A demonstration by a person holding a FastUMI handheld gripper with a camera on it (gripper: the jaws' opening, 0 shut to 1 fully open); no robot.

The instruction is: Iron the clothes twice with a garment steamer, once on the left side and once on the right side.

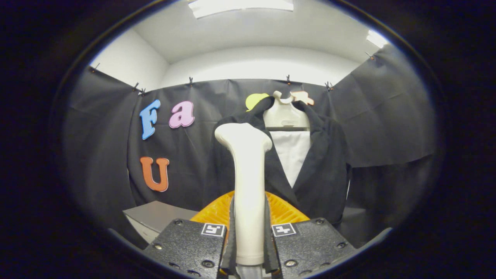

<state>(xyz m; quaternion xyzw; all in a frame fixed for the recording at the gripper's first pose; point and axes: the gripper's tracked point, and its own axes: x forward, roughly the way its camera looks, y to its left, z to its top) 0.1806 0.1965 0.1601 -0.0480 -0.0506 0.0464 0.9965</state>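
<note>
Two ceiling light panels (240, 6), one at top centre and one at upper right, give bright, even light and blow out to glare. The white ceiling glows; the dark jacket (321, 170) loses detail. Fisheye bending curves the edges; the centre is sharp.

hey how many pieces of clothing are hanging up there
2. A black jacket hangs on the hanger beyond the tongs, which are shut on the steamer. A white shirt shows inside its open front. More may be hidden under the jacket.
</note>
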